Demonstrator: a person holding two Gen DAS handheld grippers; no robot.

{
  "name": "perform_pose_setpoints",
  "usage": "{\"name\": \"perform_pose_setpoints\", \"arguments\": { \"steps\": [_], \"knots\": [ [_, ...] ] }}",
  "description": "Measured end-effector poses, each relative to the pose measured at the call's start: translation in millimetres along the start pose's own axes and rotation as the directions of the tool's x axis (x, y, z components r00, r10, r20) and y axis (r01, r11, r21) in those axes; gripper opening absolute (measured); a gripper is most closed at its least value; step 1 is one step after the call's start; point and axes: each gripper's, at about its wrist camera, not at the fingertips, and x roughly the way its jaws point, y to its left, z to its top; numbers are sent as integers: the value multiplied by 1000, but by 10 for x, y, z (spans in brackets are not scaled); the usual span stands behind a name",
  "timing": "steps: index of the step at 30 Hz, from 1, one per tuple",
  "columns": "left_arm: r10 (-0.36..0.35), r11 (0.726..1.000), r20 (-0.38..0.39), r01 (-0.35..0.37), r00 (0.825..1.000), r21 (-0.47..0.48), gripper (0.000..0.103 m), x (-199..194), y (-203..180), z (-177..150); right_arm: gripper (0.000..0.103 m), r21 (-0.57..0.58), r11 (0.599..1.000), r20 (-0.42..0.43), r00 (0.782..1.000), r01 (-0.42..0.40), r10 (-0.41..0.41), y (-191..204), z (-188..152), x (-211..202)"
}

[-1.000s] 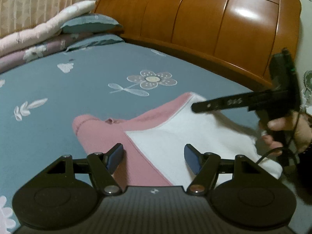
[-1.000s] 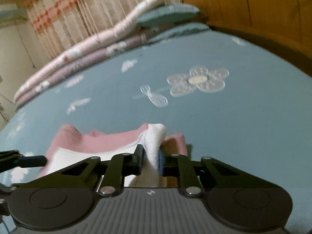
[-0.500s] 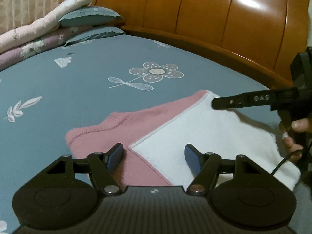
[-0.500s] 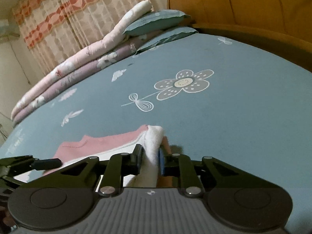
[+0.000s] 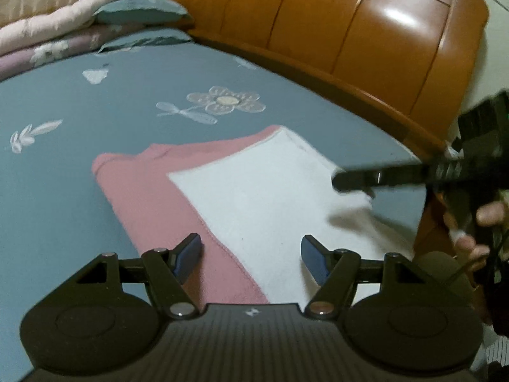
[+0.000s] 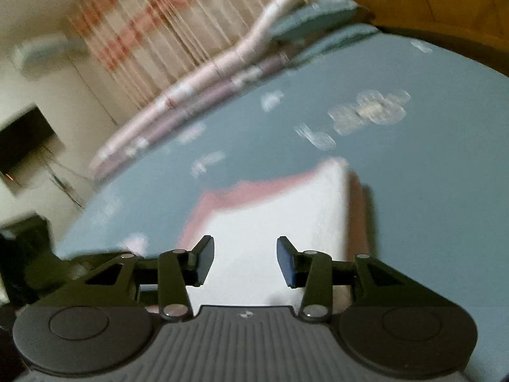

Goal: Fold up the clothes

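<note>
A blue floral bed (image 5: pixel 79 165) fills both views, a wooden headboard (image 5: pixel 334 25) behind it. A folded pink-and-white garment (image 5: pixel 241 191) lies flat on the bed near the headboard side. The left gripper (image 5: pixel 251 254) hangs over it, fingers spread and empty. The right gripper (image 6: pixel 245 259) also hangs over it, fingers apart, holding nothing.

right gripper (image 6: pixel 245 261) | let go of garment (image 6: pixel 270 222) | fingers now apart
</note>
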Motion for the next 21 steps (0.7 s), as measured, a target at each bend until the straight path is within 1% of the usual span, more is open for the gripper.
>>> {"name": "perform_pose_setpoints", "arguments": {
  "steps": [3,10,11,12,14,16,18,19,21],
  "knots": [
    [3,1000,-6,-3,1000,-14,69,-30,-25,-2,46,-9,1000,-21,1000,14,-14,5,-74,-13],
    [31,999,-13,-31,999,-38,69,-47,-65,60,46,-31,998,-69,996,47,-49,17,-247,-44],
    [35,999,-14,-36,999,-40,69,-54,-74,67,47,-34,998,-76,996,51,-54,18,-272,-48],
    [44,999,-6,-44,999,-23,69,-117,-125,52,51,-38,998,-82,995,55,-58,22,-295,-54],
    [41,999,4,-41,999,-2,69,-227,-201,4,55,-92,995,-76,996,33,-40,173,-279,-120],
    [36,999,11,-36,999,-13,69,-301,-232,-42,55,-119,993,-95,995,3,-15,256,-323,-176],
    [17,999,18,-16,1000,-42,69,-345,-251,-100,55,-151,988,-128,992,-17,-2,329,-381,-167],
    [19,999,10,-19,1000,-49,69,-329,-259,-135,55,-162,986,-150,989,-26,1,348,-431,-151],
    [24,998,-4,-25,1000,-61,69,-297,-276,-203,55,-170,985,-175,984,-2,-28,333,-507,-116]
  ]
}}
